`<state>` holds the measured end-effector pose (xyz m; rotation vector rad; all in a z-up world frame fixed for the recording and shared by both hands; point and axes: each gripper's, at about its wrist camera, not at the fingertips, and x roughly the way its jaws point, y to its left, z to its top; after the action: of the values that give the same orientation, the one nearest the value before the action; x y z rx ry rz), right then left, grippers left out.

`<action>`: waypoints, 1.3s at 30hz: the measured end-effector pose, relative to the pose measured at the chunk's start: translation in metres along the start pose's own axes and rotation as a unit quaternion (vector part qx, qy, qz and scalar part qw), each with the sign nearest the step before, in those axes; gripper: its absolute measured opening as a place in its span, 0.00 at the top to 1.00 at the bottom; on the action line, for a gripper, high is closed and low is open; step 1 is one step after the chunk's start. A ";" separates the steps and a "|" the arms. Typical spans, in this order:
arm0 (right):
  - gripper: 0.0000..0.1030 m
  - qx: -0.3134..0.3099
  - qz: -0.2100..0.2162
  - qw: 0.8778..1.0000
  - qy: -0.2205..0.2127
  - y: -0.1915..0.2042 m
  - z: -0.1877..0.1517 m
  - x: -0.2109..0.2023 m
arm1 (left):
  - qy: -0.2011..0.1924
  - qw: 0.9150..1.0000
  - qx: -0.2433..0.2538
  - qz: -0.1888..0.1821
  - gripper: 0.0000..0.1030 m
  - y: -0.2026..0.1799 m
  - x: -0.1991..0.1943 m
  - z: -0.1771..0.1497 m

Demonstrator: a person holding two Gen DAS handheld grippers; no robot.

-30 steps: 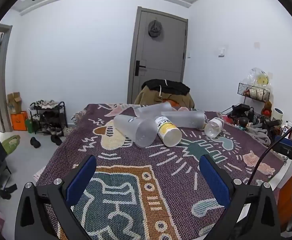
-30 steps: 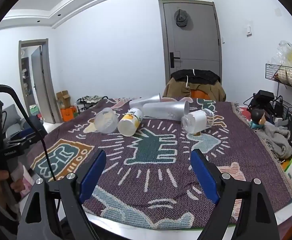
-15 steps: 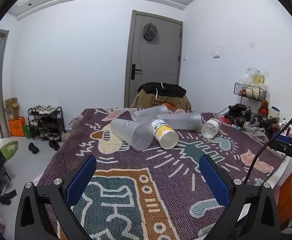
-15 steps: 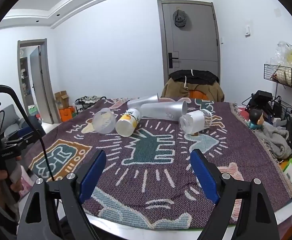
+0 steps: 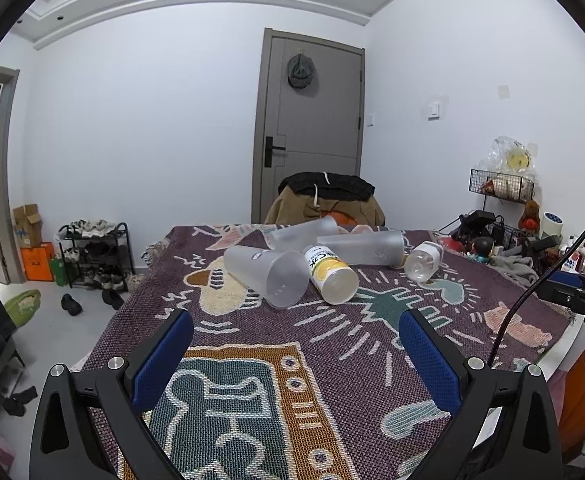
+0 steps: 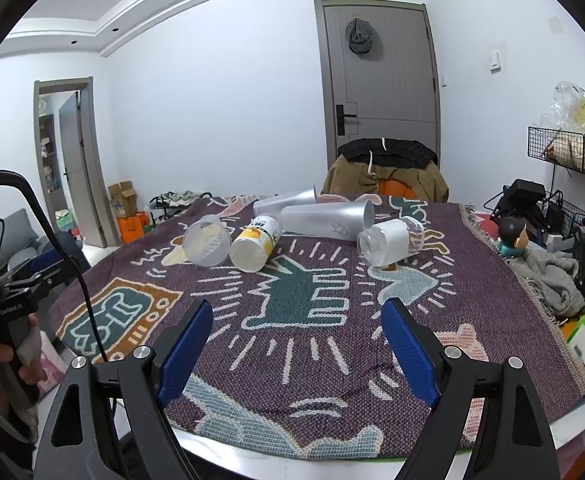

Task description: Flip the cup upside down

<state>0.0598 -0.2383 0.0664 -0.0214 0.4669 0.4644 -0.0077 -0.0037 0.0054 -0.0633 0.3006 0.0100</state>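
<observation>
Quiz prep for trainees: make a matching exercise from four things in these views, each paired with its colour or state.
Things:
1. yellow cup
2. hat
3. left hand-held gripper
4. jacket

States:
A. hanging on the door
B. draped over a chair
C. lying on its side on the blanket
D. open, holding nothing

Pairs: 1-C, 2-A, 3-D, 4-B

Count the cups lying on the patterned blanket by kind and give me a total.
Plain frosted translucent plastic cups: 3, the near one, one behind it, one long one.
Yellow-and-white printed cup: 1.
Clear plastic cup with a white label: 1.
Total: 5, all lying on their sides on the blanket.
</observation>
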 end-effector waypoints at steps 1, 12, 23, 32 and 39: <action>0.17 0.001 0.000 1.000 0.001 0.000 0.000 0.000 | 0.000 1.000 0.001 0.000 0.00 0.000 0.000 0.000; 0.17 0.000 0.000 1.000 0.003 -0.001 0.000 0.001 | 0.001 1.000 -0.001 0.000 0.00 -0.002 0.001 -0.001; 0.17 0.001 0.000 1.000 0.006 0.000 -0.001 0.002 | 0.001 1.000 -0.003 0.000 0.00 -0.002 0.001 -0.002; 0.17 0.001 0.000 1.000 0.008 0.000 -0.002 0.004 | 0.001 1.000 -0.004 -0.001 0.00 -0.002 0.001 -0.003; 0.17 0.003 -0.002 1.000 0.011 -0.001 -0.003 0.004 | 0.001 1.000 -0.004 -0.001 0.00 -0.002 0.001 -0.003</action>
<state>0.0621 -0.2376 0.0619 -0.0204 0.4894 0.4598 -0.0072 -0.0056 0.0021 -0.0713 0.3034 0.0092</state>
